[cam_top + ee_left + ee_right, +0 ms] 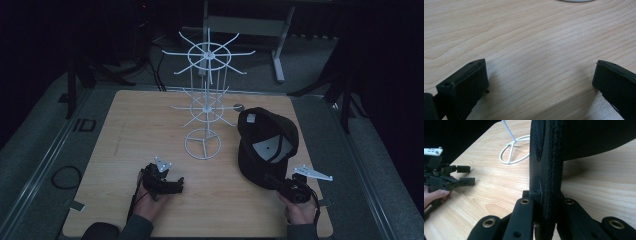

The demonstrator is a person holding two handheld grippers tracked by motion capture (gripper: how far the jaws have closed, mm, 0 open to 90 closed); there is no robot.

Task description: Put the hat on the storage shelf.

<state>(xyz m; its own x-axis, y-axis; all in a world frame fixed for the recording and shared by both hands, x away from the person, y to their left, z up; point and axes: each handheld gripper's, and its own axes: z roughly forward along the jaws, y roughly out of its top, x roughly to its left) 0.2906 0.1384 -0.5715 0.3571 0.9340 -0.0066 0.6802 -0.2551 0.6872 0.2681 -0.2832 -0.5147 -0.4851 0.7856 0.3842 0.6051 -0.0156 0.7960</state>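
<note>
My right gripper [545,202] is clenched on the brim of the black cap [267,145], which sits on the table's [125,130] right side beside the white rack [205,100]. My left gripper [172,184] rests on the wood, jaws spread wide with nothing between them

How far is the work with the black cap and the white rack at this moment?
Done: the right gripper is shut on the black cap's brim, seen clamped between its fingers in the right gripper view. In hand: the cap rests on the wooden table. Left, probably: hanging it on the white wire rack, whose arms are bare. The left gripper is open, idle.
</note>
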